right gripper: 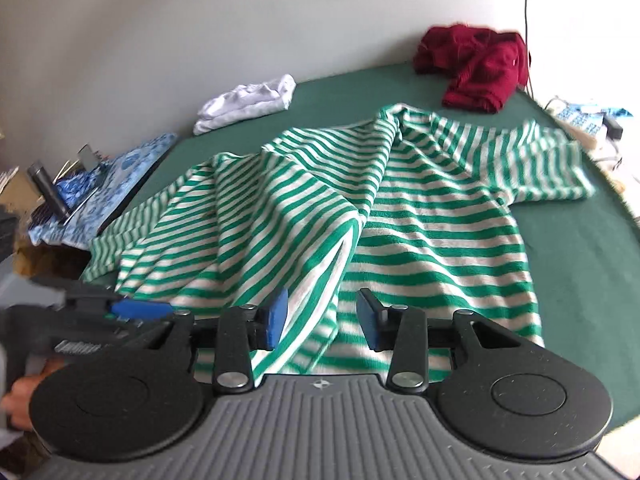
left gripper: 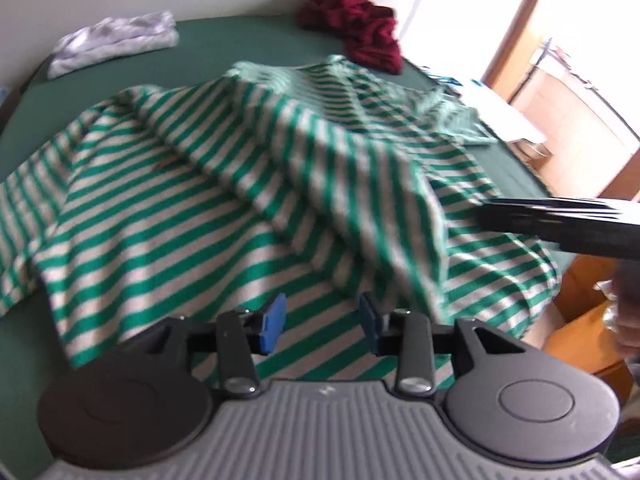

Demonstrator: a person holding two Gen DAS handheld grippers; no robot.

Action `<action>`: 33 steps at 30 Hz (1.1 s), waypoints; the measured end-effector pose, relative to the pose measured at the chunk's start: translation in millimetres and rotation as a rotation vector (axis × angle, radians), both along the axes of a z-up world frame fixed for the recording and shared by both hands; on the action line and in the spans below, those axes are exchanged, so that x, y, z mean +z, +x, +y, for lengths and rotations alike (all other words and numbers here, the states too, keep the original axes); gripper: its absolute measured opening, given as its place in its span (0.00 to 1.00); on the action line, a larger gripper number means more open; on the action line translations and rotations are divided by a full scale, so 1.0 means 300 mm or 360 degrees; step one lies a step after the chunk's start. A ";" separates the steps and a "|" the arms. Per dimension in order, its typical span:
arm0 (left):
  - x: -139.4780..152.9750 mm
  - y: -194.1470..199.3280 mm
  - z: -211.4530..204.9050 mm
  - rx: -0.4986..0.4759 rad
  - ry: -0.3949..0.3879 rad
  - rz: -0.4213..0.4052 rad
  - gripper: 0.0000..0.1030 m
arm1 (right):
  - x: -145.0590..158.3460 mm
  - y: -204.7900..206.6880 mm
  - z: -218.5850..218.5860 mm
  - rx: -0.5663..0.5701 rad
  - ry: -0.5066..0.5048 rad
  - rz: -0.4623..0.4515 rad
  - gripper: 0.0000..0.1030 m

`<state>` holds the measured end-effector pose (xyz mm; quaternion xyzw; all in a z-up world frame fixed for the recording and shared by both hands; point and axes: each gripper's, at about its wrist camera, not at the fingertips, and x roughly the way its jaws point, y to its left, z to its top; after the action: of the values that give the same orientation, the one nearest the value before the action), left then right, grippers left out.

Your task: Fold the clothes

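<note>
A green-and-white striped shirt (left gripper: 200,200) lies rumpled on the green table (left gripper: 248,36), with a raised fold running across its middle. My left gripper (left gripper: 322,324) is open just above the shirt's near hem, with nothing between its blue pads. The right gripper's dark fingers (left gripper: 540,224) reach in, blurred, from the right at the fold's edge. In the right wrist view the striped shirt (right gripper: 420,220) spreads ahead and a loose flap of it passes between the fingers of my open right gripper (right gripper: 322,320). The left gripper's blue pad (right gripper: 140,310) shows at the left.
A dark red garment (right gripper: 480,68) is bunched at the table's far right corner. A folded white garment (right gripper: 248,102) lies at the far left. Blue patterned cloth (right gripper: 108,184) with clutter sits off the table's left edge. A cable and a power strip (right gripper: 576,128) are at the right.
</note>
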<state>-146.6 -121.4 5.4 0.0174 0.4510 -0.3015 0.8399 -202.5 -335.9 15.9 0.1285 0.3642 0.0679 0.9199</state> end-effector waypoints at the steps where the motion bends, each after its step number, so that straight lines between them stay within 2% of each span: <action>1: 0.001 -0.009 -0.018 -0.0026 0.0009 -0.0018 0.49 | -0.017 0.025 0.007 0.0008 0.0025 0.0009 0.41; 3: 0.000 -0.028 -0.045 -0.0066 0.0023 -0.0045 0.55 | -0.051 0.062 0.011 0.0002 0.0094 0.0020 0.40; 7: -0.009 -0.070 -0.087 -0.0144 0.0040 -0.0046 0.55 | -0.126 0.097 -0.031 -0.0126 0.0284 0.0011 0.40; 8: -0.009 -0.084 -0.101 -0.0165 0.0066 -0.0068 0.55 | -0.130 0.107 -0.039 -0.0149 0.0325 0.0003 0.33; 9: -0.011 -0.091 -0.114 -0.0174 0.0088 -0.0082 0.55 | -0.128 0.115 -0.048 -0.0141 0.0349 0.0008 0.16; 10: -0.013 -0.098 -0.128 -0.0184 0.0109 -0.0096 0.55 | -0.124 0.128 -0.046 -0.0126 0.0343 0.0024 0.07; 11: -0.017 -0.099 -0.143 -0.0189 0.0122 -0.0092 0.55 | -0.108 0.136 -0.042 -0.0113 0.0324 0.0025 0.05; 12: -0.018 -0.098 -0.158 -0.0193 0.0126 -0.0092 0.55 | -0.091 0.142 -0.038 -0.0099 0.0313 0.0021 0.05; 15: -0.006 -0.106 -0.198 -0.0235 0.0119 -0.0117 0.57 | -0.008 0.145 -0.021 -0.0032 0.0413 -0.0104 0.05; 17: 0.025 -0.129 -0.212 -0.0314 0.0057 -0.0157 0.66 | 0.039 0.146 -0.008 0.0004 0.0379 -0.0155 0.05; 19: 0.056 -0.155 -0.221 -0.0366 0.0025 -0.0232 0.91 | 0.074 0.149 0.007 0.0051 0.0326 -0.0192 0.05; 20: 0.070 -0.168 -0.226 -0.0384 0.0020 -0.0276 0.92 | 0.092 0.150 0.015 0.0074 0.0299 -0.0210 0.05; 23: 0.073 -0.149 -0.223 -0.0321 0.0060 -0.0291 0.91 | 0.112 0.151 0.038 0.0122 0.0240 -0.0221 0.05; 24: 0.074 -0.143 -0.222 -0.0300 0.0074 -0.0296 0.88 | 0.111 0.149 0.044 0.0135 0.0242 -0.0222 0.05; 26: 0.076 -0.130 -0.220 -0.0258 0.0101 -0.0305 0.73 | 0.107 0.151 0.057 0.0159 0.0240 -0.0233 0.05; 29: 0.079 -0.111 -0.217 -0.0195 0.0141 -0.0319 0.46 | 0.123 0.148 0.064 0.0186 0.0210 -0.0287 0.05; 30: 0.081 -0.105 -0.216 -0.0174 0.0155 -0.0324 0.24 | 0.132 0.144 0.063 0.0194 0.0197 -0.0309 0.05; 31: 0.082 -0.098 -0.215 -0.0153 0.0168 -0.0329 0.07 | 0.142 0.141 0.062 0.0200 0.0186 -0.0332 0.04; 33: 0.084 -0.085 -0.213 -0.0110 0.0195 -0.0338 0.03 | 0.173 0.136 0.045 0.0183 0.0203 -0.0403 0.04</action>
<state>-172.3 -185.4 30.6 0.1161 0.3761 -0.2987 0.8694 -161.7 -322.5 67.8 0.1560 0.2470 0.1592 0.9430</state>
